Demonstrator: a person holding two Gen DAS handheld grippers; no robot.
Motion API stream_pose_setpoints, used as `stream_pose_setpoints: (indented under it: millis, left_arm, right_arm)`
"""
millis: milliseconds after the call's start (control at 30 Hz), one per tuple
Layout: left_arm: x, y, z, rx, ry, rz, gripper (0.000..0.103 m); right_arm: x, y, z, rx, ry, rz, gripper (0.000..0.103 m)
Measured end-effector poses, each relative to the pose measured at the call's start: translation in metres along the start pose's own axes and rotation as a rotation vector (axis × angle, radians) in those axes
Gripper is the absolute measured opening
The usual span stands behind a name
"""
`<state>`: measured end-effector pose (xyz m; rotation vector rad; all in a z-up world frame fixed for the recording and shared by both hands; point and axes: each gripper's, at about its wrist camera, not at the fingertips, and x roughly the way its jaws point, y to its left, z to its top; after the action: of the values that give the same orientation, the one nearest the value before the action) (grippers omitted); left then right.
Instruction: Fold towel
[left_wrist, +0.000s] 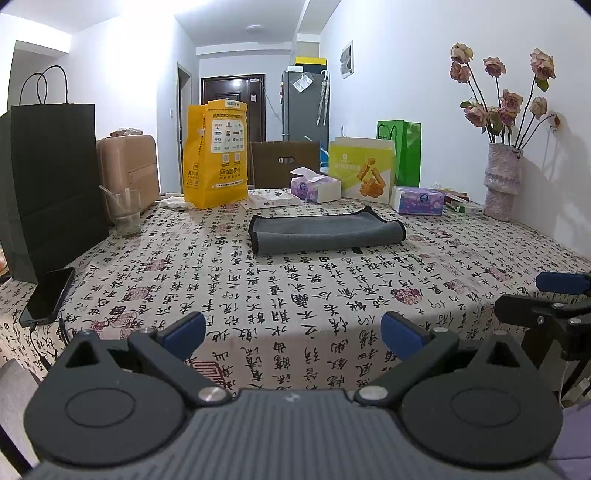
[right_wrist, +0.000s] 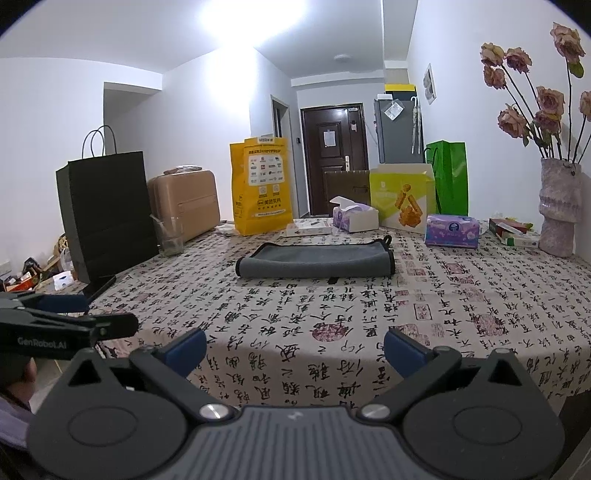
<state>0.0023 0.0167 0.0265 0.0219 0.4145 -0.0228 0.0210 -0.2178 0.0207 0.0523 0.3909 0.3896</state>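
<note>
A grey towel (left_wrist: 327, 232) with black trim lies folded flat on the calligraphy-print tablecloth (left_wrist: 295, 306), far from both grippers; it also shows in the right wrist view (right_wrist: 316, 260). My left gripper (left_wrist: 293, 334) is open and empty, held over the table's near edge. My right gripper (right_wrist: 295, 350) is open and empty, also at the near edge. The right gripper shows at the right border of the left wrist view (left_wrist: 554, 299); the left gripper shows at the left border of the right wrist view (right_wrist: 66, 321).
A black paper bag (left_wrist: 48, 184), a glass (left_wrist: 123, 212) and a phone (left_wrist: 48, 297) stand at the left. A yellow bag (left_wrist: 216, 155), tissue boxes (left_wrist: 316, 186), a snack box (left_wrist: 364, 170), a green bag (left_wrist: 404, 153) and a flower vase (left_wrist: 502, 181) line the back.
</note>
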Motion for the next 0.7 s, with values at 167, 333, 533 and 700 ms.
stream_pose_setpoints:
  millis: [167,333,533,700]
  left_arm:
    - [-0.0001,0.0002,-0.0002,0.0,0.0,0.0,0.103]
    - [0.0,0.0002,-0.0002,0.001,0.0,-0.001,0.103]
    - [0.0004,-0.0002,0.0,0.002,0.004,-0.003,0.103]
    - [0.0007,-0.0003,0.0002,0.002,0.004,-0.002,0.103]
  right_arm:
    - [0.0007,-0.0002,-0.0002,0.002,0.006,0.001,0.102]
    - [0.0019,-0.0005,-0.0007,0.002,0.007,0.006,0.103]
    - [0.0027,-0.001,-0.0018,0.008,0.011,0.007,0.103]
    - [0.0025,-0.0007,-0.002,0.008,0.011,0.006,0.103]
